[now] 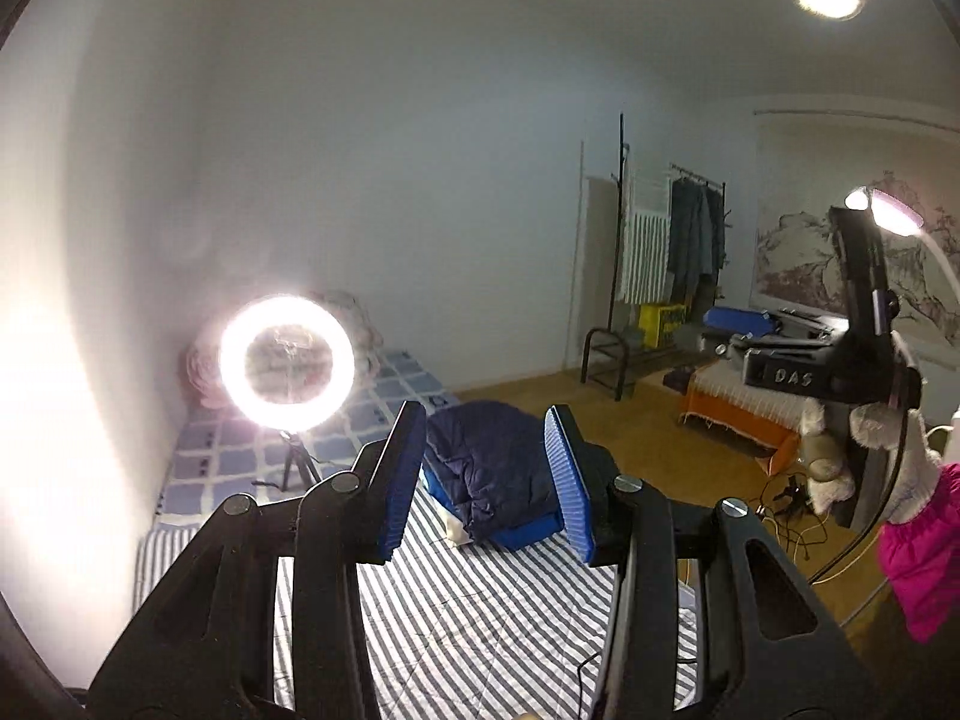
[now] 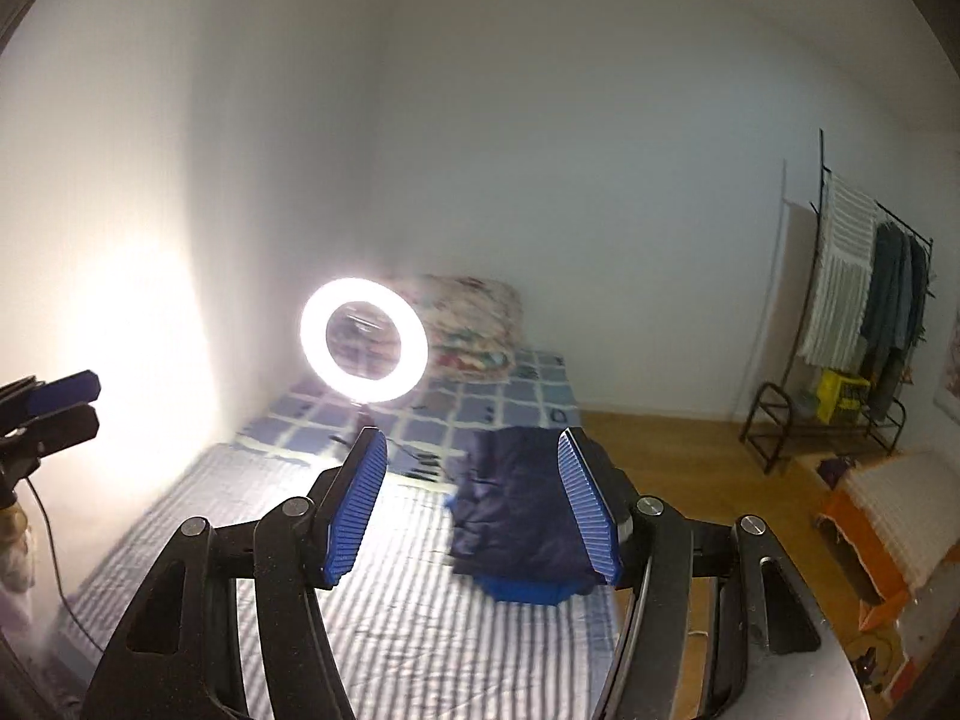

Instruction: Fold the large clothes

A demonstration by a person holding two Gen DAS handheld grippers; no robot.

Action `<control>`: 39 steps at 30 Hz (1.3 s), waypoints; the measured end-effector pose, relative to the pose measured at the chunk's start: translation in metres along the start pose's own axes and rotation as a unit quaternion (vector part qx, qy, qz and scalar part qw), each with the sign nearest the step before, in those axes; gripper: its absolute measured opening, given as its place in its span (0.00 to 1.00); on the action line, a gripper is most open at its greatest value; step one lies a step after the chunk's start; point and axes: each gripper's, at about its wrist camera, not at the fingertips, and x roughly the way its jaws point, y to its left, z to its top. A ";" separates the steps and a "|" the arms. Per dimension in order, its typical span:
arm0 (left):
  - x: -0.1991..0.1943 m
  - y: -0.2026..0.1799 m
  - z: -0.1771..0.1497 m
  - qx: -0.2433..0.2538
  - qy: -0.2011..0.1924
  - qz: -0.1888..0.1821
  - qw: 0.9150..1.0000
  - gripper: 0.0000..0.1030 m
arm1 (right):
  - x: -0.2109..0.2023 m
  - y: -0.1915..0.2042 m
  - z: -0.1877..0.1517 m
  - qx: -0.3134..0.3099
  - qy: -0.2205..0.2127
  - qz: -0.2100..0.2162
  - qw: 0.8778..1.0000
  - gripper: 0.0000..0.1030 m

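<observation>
Both wrist views, taken from above a bed (image 1: 480, 612) with a striped sheet. The left gripper (image 1: 486, 480) and the right gripper (image 2: 474, 504) are raised clear of the bedding, each with its blue-padded jaws spread wide and nothing between them. The task's garment, a dark navy quilted jacket (image 1: 492, 468) with a brighter blue lining at its lower edge, lies on the striped sheet near the bed's right side, just before the blue checked sheet (image 2: 480, 396); it appears already gathered into a compact bundle, though how neatly it is folded cannot be told. In the right view the jacket (image 2: 522, 510) sits between the pads only by line of sight, well below them. A ring light (image 1: 287, 359) on a small tripod stands on the bed to the left of the jacket and glares strongly. Handling, as a judgement: the padded fabric is probably light, soft and bulky, springing back when released, and the shell may be slippery, so thin pinches could slide off. The better holds are likely at the hem corners or along a seam, one gripper to each side, gathering several layers into the pads. The light's tripod is a nearby obstacle when the cloth is swung
</observation>
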 end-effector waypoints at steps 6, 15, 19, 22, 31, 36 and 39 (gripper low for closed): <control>-0.068 -0.012 0.010 0.013 -0.032 0.004 0.999 0.42 | -0.037 0.029 0.006 -0.003 -0.024 0.037 0.999 0.57; -0.118 -0.028 0.000 0.032 -0.034 0.021 0.999 0.42 | -0.056 0.048 -0.007 -0.006 -0.033 0.069 0.997 0.57; -0.122 -0.032 -0.023 0.024 -0.024 0.027 0.999 0.42 | -0.054 0.048 -0.023 -0.003 -0.031 0.075 0.997 0.60; -0.119 -0.031 -0.042 0.012 -0.012 0.027 0.999 0.42 | -0.051 0.051 -0.039 -0.003 -0.031 0.074 0.997 0.62; -0.085 -0.023 -0.106 -0.002 0.016 0.048 0.999 0.58 | -0.022 0.055 -0.095 -0.002 -0.016 0.065 0.998 0.68; -0.060 -0.015 -0.132 -0.012 0.037 0.060 0.997 0.58 | 0.010 0.047 -0.130 0.013 0.015 0.061 0.998 0.68; -0.044 -0.012 -0.147 -0.024 0.055 0.061 0.996 0.60 | 0.032 0.041 -0.151 0.016 0.027 0.048 0.998 0.68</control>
